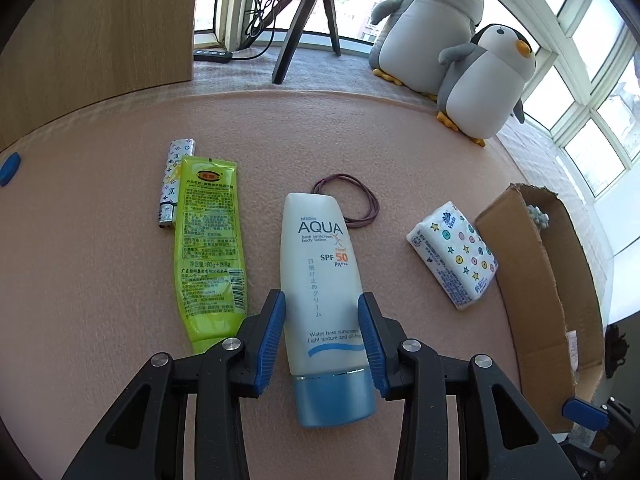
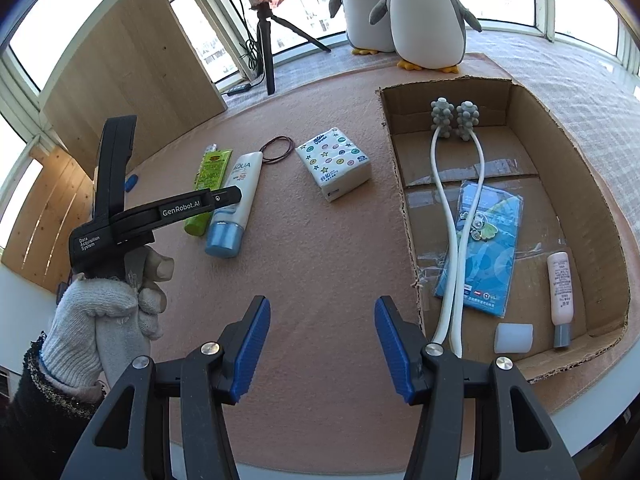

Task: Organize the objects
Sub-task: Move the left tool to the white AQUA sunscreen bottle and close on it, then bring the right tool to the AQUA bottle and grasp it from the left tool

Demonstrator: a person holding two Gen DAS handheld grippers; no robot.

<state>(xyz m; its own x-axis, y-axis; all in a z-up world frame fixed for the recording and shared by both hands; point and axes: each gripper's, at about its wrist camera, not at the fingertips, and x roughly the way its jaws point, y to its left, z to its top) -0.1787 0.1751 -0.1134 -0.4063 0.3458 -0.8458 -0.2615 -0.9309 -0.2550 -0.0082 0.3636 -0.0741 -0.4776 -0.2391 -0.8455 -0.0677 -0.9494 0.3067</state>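
Roughly halfway: massager [image 2: 448,216], packet [image 2: 484,240], bottle [image 2: 561,292] sitting in box [image 2: 404,168]. Left claw [image 1: 322,328] straddling sunscreen [image 1: 320,280] on worktop [image 1: 120,280], unclamped; right claw [image 2: 322,344] gaping empty. Tissues [image 1: 454,254], green tube [image 1: 210,240], lighter [image 1: 174,182], hairband [image 1: 360,200] waiting.

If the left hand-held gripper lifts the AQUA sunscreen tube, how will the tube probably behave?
The sunscreen tube looks like soft plastic, so it may dent between the blue pads of the left hand-held gripper. Its smooth surface could slip. Lying flat with a flattened tail, it seems unlikely to roll.
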